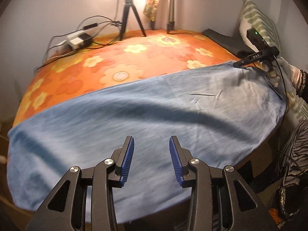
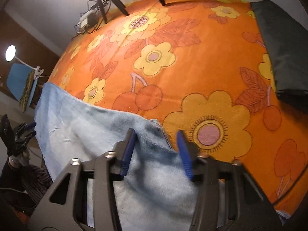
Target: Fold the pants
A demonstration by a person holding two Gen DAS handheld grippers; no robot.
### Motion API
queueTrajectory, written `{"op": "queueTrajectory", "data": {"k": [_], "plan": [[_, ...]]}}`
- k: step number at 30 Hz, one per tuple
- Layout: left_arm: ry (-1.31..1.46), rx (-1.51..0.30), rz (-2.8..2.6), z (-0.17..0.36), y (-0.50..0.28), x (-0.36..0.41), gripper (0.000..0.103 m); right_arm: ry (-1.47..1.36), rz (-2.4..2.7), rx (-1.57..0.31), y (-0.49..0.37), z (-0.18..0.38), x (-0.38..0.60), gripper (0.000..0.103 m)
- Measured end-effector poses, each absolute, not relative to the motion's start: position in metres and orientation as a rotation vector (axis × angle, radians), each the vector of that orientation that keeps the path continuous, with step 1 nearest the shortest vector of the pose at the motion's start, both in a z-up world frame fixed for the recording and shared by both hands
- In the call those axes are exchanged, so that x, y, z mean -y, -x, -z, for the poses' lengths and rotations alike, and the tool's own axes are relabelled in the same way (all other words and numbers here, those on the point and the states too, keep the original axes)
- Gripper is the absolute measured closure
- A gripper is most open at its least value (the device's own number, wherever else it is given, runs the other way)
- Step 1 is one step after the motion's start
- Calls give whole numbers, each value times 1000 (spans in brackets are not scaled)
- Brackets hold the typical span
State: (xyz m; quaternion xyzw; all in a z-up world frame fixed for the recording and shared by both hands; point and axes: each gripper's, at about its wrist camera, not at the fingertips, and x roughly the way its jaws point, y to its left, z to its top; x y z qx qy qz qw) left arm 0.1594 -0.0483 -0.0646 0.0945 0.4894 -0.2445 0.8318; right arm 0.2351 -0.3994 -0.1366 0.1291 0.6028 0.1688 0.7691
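Observation:
Light blue pants (image 1: 144,115) lie spread flat along the near edge of a bed with an orange flowered cover (image 1: 115,57). In the left wrist view my left gripper (image 1: 151,140) hovers over the middle of the cloth, open, with nothing between its blue pads. At the far right corner of the pants, a gloved hand holds my right gripper (image 1: 237,65). In the right wrist view my right gripper (image 2: 156,132) stands open, its fingers straddling that corner of the pants (image 2: 86,127) without visibly pressing on it. My left gripper (image 2: 25,132) shows small at the far left edge.
Two tripods (image 1: 130,19) and a power strip with cables (image 1: 77,39) stand at the back of the bed. A dark cushion (image 2: 284,48) lies at the right side, with a striped pillow (image 1: 259,23) behind it. A clamp lamp (image 2: 10,53) and a blue chair (image 2: 19,80) stand off the left end.

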Motion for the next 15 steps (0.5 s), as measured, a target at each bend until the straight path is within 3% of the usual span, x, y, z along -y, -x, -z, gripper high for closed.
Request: {"op": "queueTrajectory", "data": {"k": [3,7,9,12,15], "plan": [[-201,-1083,519,76,-163,54,66,-190,-358,-1239,-228,123,388,92],[-220,-1118,510,86,-162,54,66,-2,-308,-1087,-217,91,373,92],[-224,-1118,497,85,-158,52,66,66,-284,-1128,-223,99,368,90],[-196,-1100,452,73,-151,37,66,159,-166,-1159,-231,105,365,77],[-111,-1079,379,64,-142,6,66,79,-175,-1113,-231,86,366,77]]}}
